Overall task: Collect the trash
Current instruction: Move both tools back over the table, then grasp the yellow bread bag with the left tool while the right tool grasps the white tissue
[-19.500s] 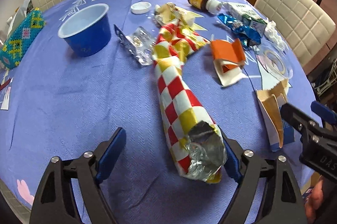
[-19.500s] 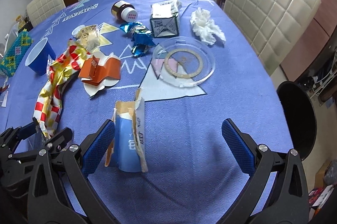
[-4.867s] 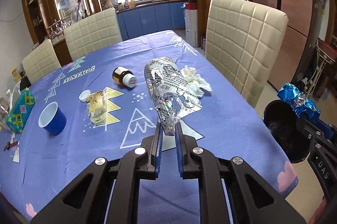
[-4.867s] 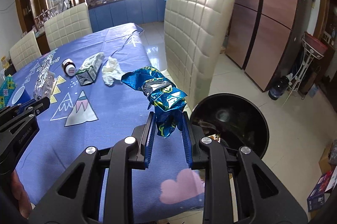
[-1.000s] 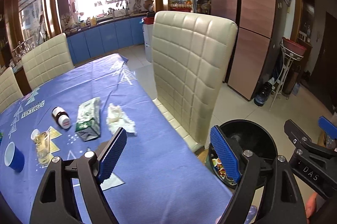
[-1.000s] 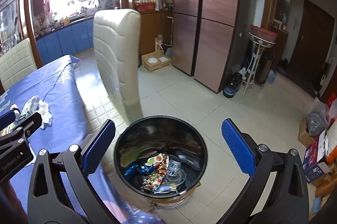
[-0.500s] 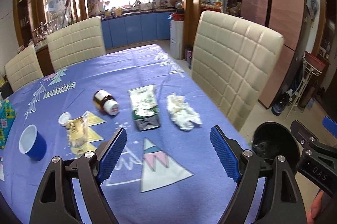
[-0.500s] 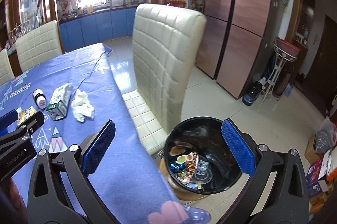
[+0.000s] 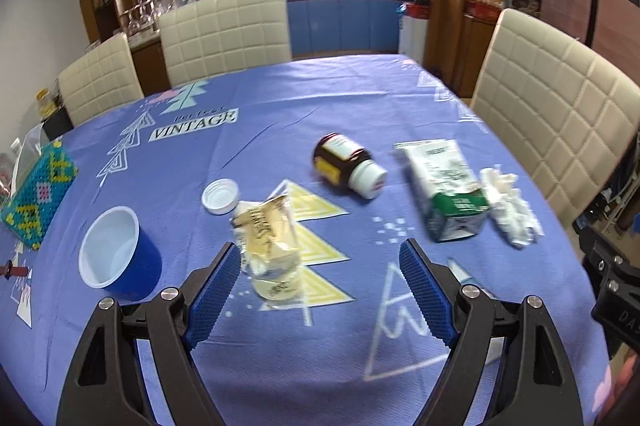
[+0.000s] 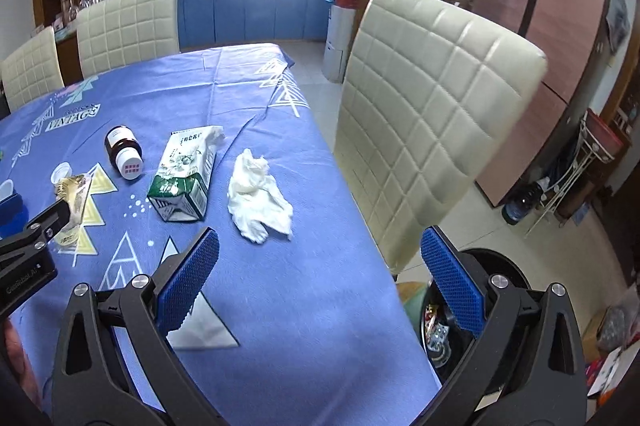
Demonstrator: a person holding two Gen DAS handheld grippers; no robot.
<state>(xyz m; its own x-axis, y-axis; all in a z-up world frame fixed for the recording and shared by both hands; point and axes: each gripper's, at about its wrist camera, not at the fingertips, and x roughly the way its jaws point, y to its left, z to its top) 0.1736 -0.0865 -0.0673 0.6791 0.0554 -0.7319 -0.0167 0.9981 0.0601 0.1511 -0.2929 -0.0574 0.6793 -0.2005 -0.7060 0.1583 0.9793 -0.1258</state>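
A: Trash is lying across the table (image 9: 280, 97) ahead of us: a crushed bottle (image 9: 269, 242) with its cap (image 9: 220, 195) just beside it, a brown jar (image 9: 347, 165) on its side, a flattened carton (image 9: 446, 187) and a crumpled tissue (image 9: 508, 211) near the right edge.

B: We are holding the left gripper (image 9: 318, 290) wide apart with nothing between its pads, pitched down at the bottle, probably because that piece is nearest.

A: And the right gripper (image 10: 318, 280) is gaping just as wide, also carrying nothing, hanging over the table's corner with the tissue close ahead.

B: We are keeping the bin (image 10: 500, 270) on the floor beside the chair (image 10: 432, 113), within easy reach. Through its mouth we are glimpsing bright wrappers.

A: The blue cup (image 9: 118, 258) is standing upright and looking empty inside.
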